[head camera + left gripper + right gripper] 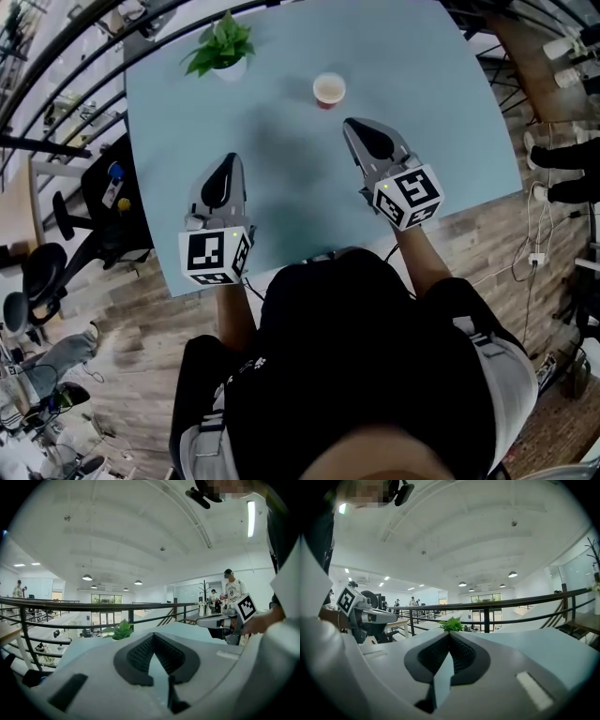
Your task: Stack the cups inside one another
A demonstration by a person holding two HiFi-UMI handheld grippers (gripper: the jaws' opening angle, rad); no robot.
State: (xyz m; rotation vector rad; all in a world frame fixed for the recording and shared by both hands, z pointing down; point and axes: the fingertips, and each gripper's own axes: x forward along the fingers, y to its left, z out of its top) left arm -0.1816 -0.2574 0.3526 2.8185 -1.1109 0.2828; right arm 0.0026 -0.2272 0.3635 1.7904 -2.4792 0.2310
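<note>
A single red paper cup [329, 90] with a pale inside stands upright on the light blue table [281, 225], toward its far side; whether other cups sit inside it I cannot tell. My right gripper [350, 123] is just short of the cup and a little to its right, shut and empty. My left gripper [230, 159] hovers lower left, well apart from the cup, also shut with nothing held. In the left gripper view the pads [140, 653] meet at the tip, and so do the pads [464, 654] in the right gripper view. Neither gripper view shows the cup.
A small potted plant [222, 47] stands at the table's far left; it also shows beyond the jaws as the plant [123, 630] and the plant [451, 624]. A black railing [487, 606] runs behind the table. Office chairs [56, 253] stand to the left, cables on the floor to the right.
</note>
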